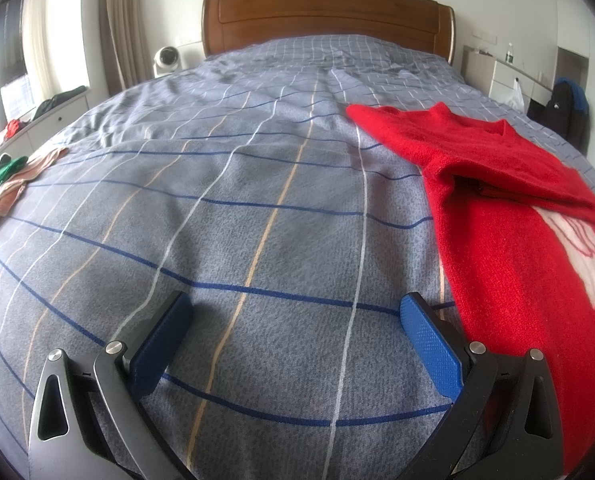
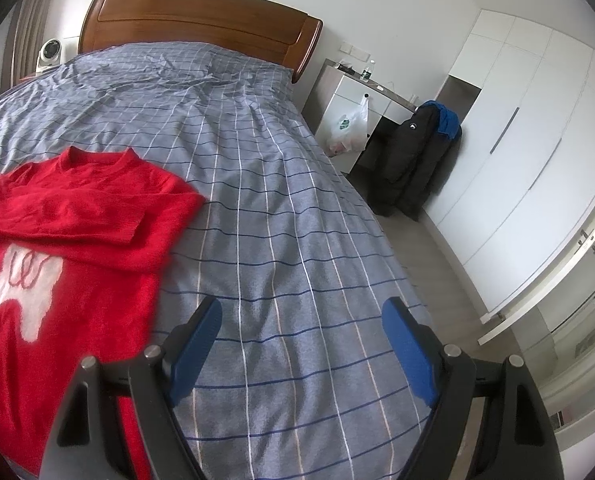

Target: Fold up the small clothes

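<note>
the red sweater [image 2: 69,248] is lying on the bed [image 2: 281,240] with sleeves folded in, body unfolded, while left gripper [image 1: 295,320] and right gripper [image 2: 301,332] are hanging wide, empty.

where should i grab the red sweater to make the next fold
Probably at the bottom hem of the red sweater, one gripper at each near corner, coming in low from the foot of the bed. Both sleeves already lie folded across the chest, so the long body toward the grippers is what remains. The left gripper and right gripper are open and empty, flanking it.
</note>
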Available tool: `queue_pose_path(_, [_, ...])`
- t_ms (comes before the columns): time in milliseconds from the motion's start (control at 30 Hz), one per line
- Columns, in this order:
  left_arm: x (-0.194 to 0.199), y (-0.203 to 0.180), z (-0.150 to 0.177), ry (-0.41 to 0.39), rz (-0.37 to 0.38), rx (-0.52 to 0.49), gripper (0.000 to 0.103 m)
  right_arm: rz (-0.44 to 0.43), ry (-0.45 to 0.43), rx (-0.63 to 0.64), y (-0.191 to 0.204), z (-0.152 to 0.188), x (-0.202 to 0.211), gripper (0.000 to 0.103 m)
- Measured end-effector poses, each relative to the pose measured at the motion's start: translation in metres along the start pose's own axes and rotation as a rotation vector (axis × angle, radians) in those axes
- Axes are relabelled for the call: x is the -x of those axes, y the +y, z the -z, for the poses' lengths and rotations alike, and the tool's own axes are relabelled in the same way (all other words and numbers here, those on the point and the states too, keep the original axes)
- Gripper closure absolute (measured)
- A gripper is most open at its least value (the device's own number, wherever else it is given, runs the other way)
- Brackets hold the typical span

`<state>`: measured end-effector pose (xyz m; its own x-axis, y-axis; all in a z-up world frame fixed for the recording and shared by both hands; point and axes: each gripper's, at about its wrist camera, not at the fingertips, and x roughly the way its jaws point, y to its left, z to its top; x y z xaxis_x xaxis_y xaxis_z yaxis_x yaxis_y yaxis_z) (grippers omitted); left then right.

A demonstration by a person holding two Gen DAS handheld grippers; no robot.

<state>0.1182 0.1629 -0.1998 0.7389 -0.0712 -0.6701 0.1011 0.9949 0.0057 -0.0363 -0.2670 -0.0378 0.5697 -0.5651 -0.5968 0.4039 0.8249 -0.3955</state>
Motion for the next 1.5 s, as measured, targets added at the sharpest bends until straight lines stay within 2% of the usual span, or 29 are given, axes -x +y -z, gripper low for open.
queue_pose_path(833, [0.000,0.000,0.000,0.002,0.000,0.000,0.000,-0.027,0.001,-0.002,0.002,-0.001,0.001,0.021])
queue_pose_path(933, [0.000,0.002,-0.004,0.037,0.017,0.004,0.000,-0.110,-0.003,-0.025,0.000,0.002,0.002,0.021])
queue_pose_path(1000, [0.006,0.005,-0.010,0.121,0.036,0.019,0.001,-0.147,-0.013,-0.012,0.004,0.005,0.003,0.021])
queue_pose_path(1033, [0.012,0.007,-0.010,0.146,0.058,0.043,0.001,-0.192,-0.019,-0.002,0.007,0.009,0.006,0.021])
queue_pose_path(1167, [0.060,0.004,0.008,0.201,0.279,0.108,0.001,-0.352,0.002,0.010,0.010,0.033,0.012,0.021])
queue_pose_path(1233, [0.074,-0.008,0.025,0.251,0.328,0.088,0.001,-0.401,0.041,0.010,0.013,0.050,0.010,0.021])
queue_pose_path(1267, [0.080,-0.015,0.033,0.277,0.346,0.075,0.001,-0.458,0.071,0.006,0.017,0.063,0.008,0.021])
queue_pose_path(1333, [0.088,-0.031,0.054,0.335,0.367,0.049,0.001,-0.544,0.123,-0.013,0.023,0.081,0.007,0.021])
queue_pose_path(1400, [0.093,-0.043,0.071,0.375,0.356,0.025,0.001,-0.639,0.195,-0.027,0.036,0.103,0.004,0.021])
queue_pose_path(1467, [0.100,-0.053,0.081,0.375,0.330,-0.012,0.004,-0.671,0.262,-0.021,0.049,0.124,-0.001,0.022])
queue_pose_path(1500, [0.104,-0.058,0.085,0.375,0.328,-0.025,0.009,-0.672,0.284,-0.017,0.054,0.129,-0.003,0.022])
